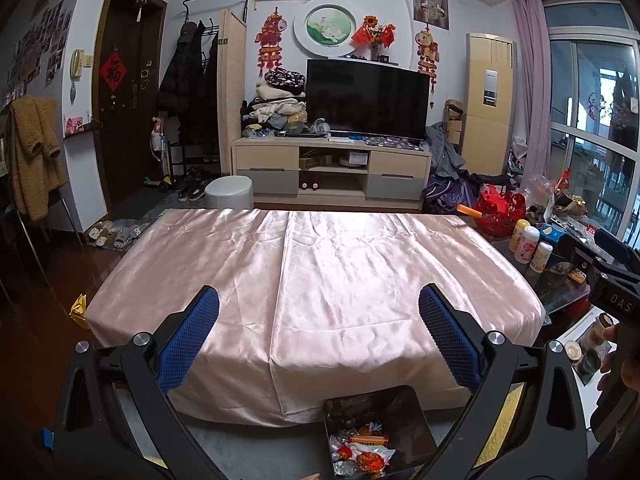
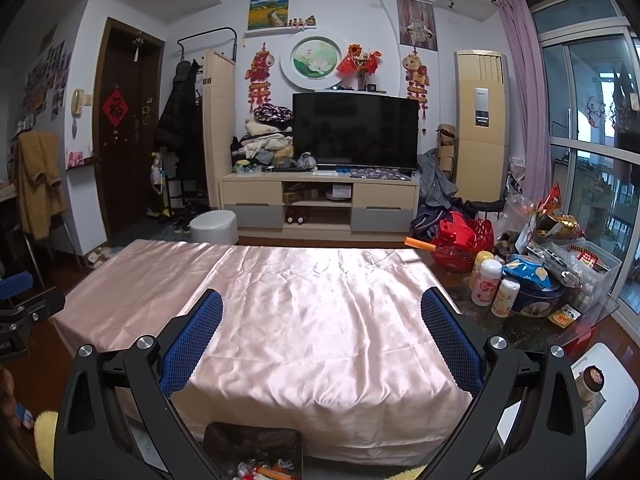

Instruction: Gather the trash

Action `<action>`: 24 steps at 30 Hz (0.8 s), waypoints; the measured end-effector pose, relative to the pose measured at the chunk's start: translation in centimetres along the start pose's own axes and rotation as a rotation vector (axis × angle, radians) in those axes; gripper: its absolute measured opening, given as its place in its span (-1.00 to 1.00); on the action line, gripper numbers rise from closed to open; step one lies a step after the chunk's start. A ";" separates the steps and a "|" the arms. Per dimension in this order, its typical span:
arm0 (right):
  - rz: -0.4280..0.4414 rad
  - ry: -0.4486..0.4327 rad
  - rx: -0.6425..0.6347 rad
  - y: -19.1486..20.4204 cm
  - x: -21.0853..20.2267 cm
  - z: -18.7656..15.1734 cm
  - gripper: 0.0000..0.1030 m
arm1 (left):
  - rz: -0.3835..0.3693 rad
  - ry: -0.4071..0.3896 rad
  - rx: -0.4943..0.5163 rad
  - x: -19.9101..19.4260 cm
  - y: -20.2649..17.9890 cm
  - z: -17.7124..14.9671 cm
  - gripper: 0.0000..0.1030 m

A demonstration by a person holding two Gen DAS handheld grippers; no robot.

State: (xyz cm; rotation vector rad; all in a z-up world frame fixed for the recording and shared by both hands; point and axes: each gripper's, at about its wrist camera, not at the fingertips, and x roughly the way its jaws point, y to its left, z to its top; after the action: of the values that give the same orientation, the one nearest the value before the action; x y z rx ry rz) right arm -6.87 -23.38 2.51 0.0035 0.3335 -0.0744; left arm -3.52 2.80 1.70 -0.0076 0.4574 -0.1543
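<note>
A dark bin (image 1: 404, 408) stands on the floor in front of the table, holding several red, orange and clear wrappers (image 1: 362, 450). The right wrist view shows the same bin (image 2: 224, 440) at its bottom edge with wrappers (image 2: 262, 470) inside. The table is covered by a shiny pink cloth (image 1: 320, 280) (image 2: 304, 312) with nothing lying on it. My left gripper (image 1: 319, 314) hovers open over the near half of the cloth, blue pads wide apart. My right gripper (image 2: 321, 314) is likewise open above the cloth. The right gripper's black body (image 1: 612, 280) shows at the left view's right edge.
A glass side table (image 2: 532, 332) to the right carries bottles (image 2: 486, 282), a blue tin (image 2: 538, 300), snack bags and a red basket (image 2: 464, 240). A white stool (image 2: 604, 384) with a jar stands near right. A TV stand (image 1: 332, 168) and white pouffe (image 1: 229, 192) lie beyond.
</note>
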 end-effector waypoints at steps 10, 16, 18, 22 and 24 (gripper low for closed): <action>0.012 0.006 -0.008 0.5 0.1 0.3 0.94 | 0.002 0.000 -0.004 0.0 0.0 0.0 0.84; 0.022 0.014 -0.013 0.7 0.4 0.2 0.94 | -0.003 0.000 -0.011 0.0 0.1 -0.2 0.84; 0.023 0.015 -0.013 0.7 0.4 0.2 0.94 | -0.003 0.001 -0.010 0.0 0.1 -0.3 0.84; 0.023 0.015 -0.013 0.7 0.4 0.2 0.94 | -0.003 -0.001 -0.013 -0.1 0.1 -0.2 0.84; 0.024 0.016 -0.014 0.7 0.4 0.2 0.94 | -0.004 -0.002 -0.016 -0.1 0.1 -0.3 0.84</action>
State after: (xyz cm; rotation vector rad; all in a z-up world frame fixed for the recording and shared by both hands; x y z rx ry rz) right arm -6.37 -22.67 2.54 -0.0057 0.3498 -0.0486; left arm -3.71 2.93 1.43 -0.0243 0.4566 -0.1545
